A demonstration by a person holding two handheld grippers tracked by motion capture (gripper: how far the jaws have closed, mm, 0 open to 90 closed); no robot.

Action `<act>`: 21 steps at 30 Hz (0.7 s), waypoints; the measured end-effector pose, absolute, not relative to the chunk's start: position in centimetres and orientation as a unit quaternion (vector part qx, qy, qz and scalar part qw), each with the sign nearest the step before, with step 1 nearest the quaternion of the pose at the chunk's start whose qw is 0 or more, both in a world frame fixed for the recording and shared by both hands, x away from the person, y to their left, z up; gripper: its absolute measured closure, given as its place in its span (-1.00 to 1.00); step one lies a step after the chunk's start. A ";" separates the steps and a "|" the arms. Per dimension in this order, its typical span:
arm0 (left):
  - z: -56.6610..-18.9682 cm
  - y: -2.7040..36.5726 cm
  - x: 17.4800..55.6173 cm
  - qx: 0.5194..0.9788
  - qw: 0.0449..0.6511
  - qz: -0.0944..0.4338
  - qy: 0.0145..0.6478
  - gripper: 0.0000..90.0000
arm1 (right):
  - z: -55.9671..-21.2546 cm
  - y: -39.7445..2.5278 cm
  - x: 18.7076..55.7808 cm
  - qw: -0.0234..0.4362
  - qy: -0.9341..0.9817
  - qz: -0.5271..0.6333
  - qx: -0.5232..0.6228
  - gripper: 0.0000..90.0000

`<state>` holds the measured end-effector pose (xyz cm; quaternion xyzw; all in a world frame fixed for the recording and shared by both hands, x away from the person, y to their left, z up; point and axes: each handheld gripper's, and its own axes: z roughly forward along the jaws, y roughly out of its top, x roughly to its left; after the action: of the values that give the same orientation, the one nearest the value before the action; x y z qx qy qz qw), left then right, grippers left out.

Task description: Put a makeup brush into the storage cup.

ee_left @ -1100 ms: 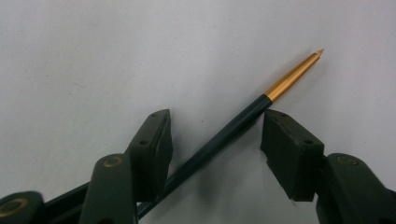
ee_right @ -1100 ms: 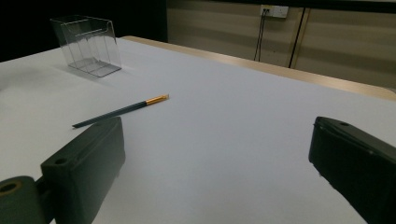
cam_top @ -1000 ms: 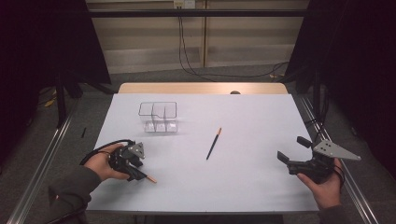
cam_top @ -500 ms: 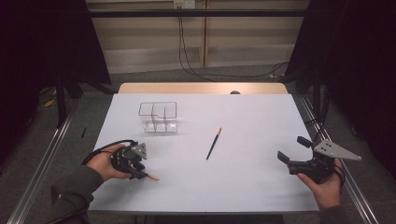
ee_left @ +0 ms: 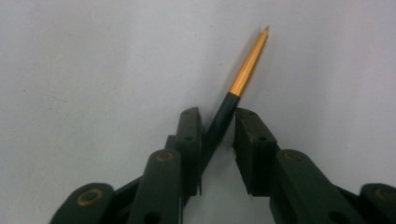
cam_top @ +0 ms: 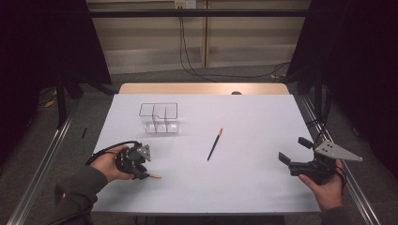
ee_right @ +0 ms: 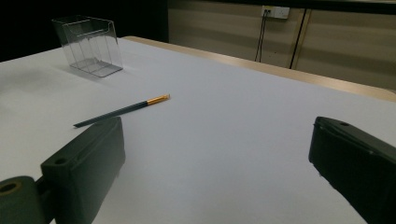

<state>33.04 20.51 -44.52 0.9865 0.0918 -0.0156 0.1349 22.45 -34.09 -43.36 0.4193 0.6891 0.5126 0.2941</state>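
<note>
Pen [ee_left: 233, 100] pinched in left hand-held gripper [ee_left: 218, 135] lower left; second pen [cam_top: 215, 144] mid-frame waits, right hand-held gripper [ee_right: 217, 154] gaping.

The white paper-covered surface [cam_top: 253, 154] is evenly lit from above, while the room around it falls into deep darkness. Shadows are faint and soft. In the left gripper view the black-and-gold pen [ee_left: 238, 91] looks slightly soft and grainy. In the right gripper view the near black jaws blur, and the clear plastic organiser box [ee_right: 88, 44] stays fairly sharp.
</note>
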 end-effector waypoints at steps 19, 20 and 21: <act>-44.8 21.1 33.1 0.974 0.164 -0.034 0.154 0.85 | -43.4 -34.1 22.5 0.296 0.690 0.510 0.420 -0.93; -44.8 21.3 33.0 0.972 0.168 -0.035 0.160 0.85 | -43.4 -34.1 22.5 0.296 0.689 0.510 0.421 -0.93; -44.8 21.4 33.0 0.971 0.175 -0.033 0.161 0.85 | -43.4 -34.1 22.5 0.297 0.689 0.510 0.421 -0.93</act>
<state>33.02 21.38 -44.83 0.9708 0.1608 -0.0329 0.1752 22.49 -34.13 -43.45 0.4212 0.6889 0.5098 0.2968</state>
